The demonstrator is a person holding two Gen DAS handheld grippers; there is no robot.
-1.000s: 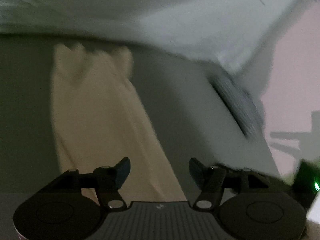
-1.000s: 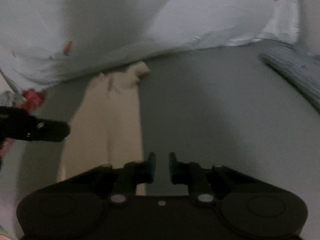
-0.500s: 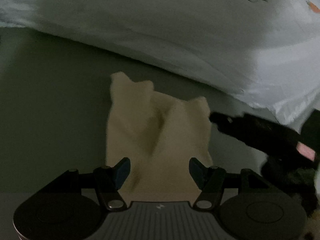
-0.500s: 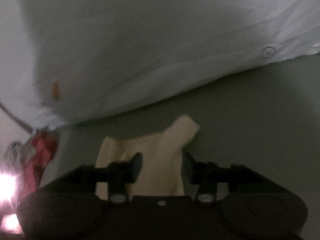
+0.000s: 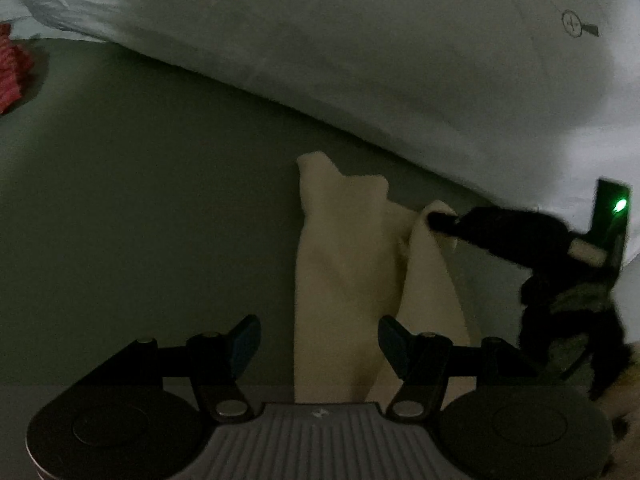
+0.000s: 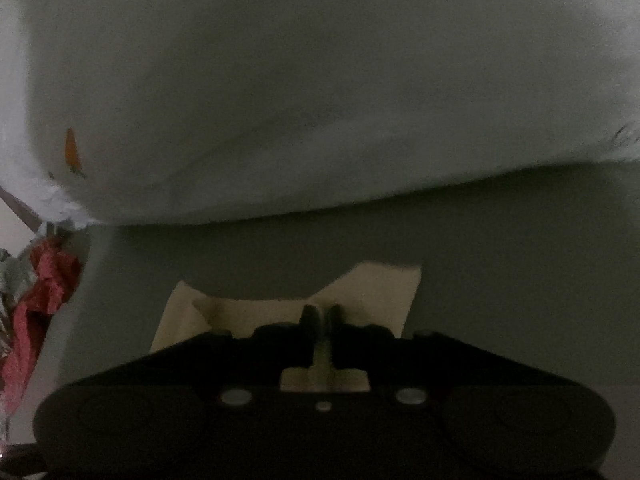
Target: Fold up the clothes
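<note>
Nearest, the left gripper (image 5: 318, 342) hangs with jaws apart and nothing between them, just above the near end of the cream garment (image 5: 344, 276), which lies in a long strip on the grey-green sheet (image 5: 140, 200). Farther along, the right gripper (image 6: 320, 316) is closing its jaws on the garment's far corner, cloth visibly pinched between them (the fold itself looks barely begun, by my reading). Beyond sits the white carrot-print pillow (image 5: 400, 60), with red cloth (image 5: 12, 72) at the edge. A second ago the right gripper was well short of that corner; both hands have since swung in.
</note>
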